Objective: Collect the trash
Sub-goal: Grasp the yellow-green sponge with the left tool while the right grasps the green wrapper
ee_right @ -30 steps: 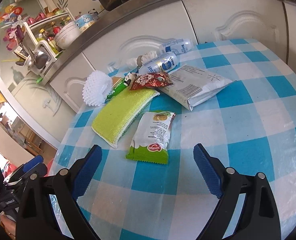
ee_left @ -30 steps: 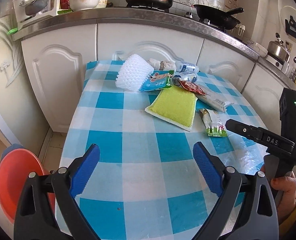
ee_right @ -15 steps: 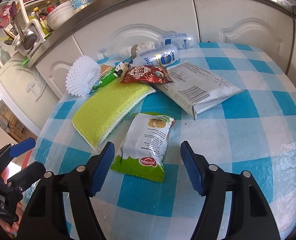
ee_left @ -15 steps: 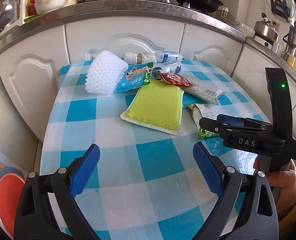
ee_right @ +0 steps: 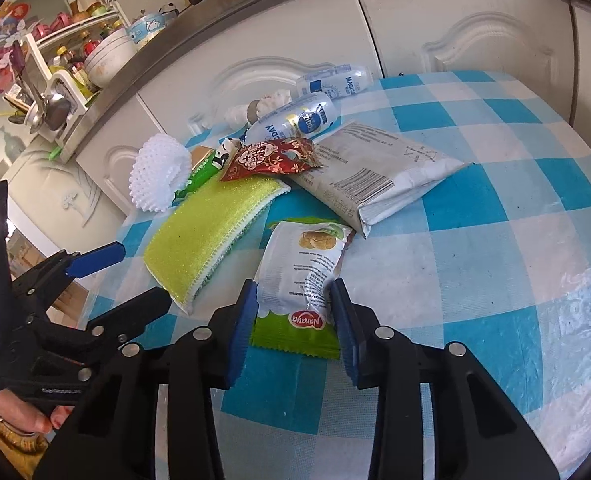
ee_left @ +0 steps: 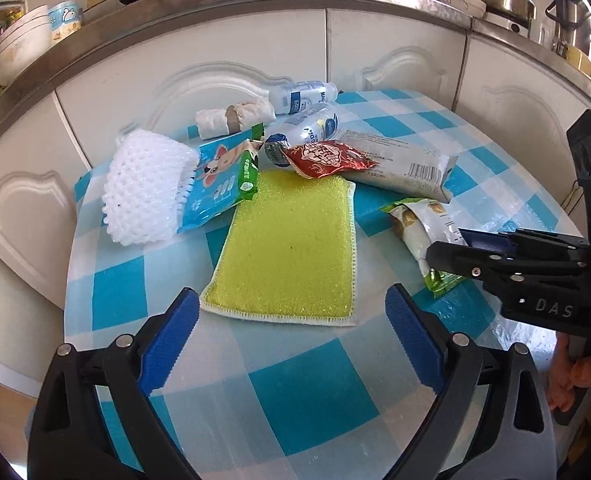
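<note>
right gripper (ee_right: 293, 312): jaws closing on green-white snack packet (ee_right: 303, 276), pads touching both its sides | packet: flat on checked tablecloth (ee_right: 475, 280), just beside yellow sponge (ee_right: 211, 224) | left gripper (ee_left: 291, 334): spread wide, nothing between, hovering near sponge's front edge | other wrappers, bottles piled behind

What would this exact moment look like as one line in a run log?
phase: grasp | right gripper: closing around green-and-white snack wrapper | left gripper: open, empty, above yellow sponge | other litter: untouched on checked table
</note>
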`<state>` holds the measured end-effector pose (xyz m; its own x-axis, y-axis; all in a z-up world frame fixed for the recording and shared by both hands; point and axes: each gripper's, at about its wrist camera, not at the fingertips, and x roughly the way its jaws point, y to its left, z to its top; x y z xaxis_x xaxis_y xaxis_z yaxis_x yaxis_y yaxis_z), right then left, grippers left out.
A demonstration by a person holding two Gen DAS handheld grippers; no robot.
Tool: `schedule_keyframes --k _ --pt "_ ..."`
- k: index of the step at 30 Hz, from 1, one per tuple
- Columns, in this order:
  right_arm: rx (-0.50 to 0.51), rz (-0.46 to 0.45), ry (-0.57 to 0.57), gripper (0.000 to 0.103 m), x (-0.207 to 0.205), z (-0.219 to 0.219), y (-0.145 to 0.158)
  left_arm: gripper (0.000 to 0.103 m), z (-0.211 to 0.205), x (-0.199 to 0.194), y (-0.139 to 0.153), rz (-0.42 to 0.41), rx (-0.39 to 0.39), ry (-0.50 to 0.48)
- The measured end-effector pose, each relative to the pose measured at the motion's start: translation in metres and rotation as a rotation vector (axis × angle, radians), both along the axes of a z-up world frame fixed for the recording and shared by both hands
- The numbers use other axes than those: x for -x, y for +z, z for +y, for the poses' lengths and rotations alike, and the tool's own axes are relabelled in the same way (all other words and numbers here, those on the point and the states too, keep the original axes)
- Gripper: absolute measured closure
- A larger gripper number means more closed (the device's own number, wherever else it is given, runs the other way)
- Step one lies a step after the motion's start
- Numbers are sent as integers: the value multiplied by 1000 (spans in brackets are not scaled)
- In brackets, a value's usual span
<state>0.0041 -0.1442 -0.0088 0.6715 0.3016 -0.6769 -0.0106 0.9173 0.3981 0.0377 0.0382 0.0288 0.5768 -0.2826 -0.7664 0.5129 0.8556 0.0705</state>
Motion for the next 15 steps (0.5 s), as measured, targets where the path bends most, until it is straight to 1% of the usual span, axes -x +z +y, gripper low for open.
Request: schedule_keyframes --k 3,10,15 --pt "-49 -9 -15 65 3 -10 -1 8 -4 -12 -5 28 -2 5" --pt "-68 -31 -33 65 7 -15 2 8 -13 -32 -17 71 -21 29" --pt "-73 -38 -35 66 8 -16 2 8 -21 -40 -20 74 -43 27"
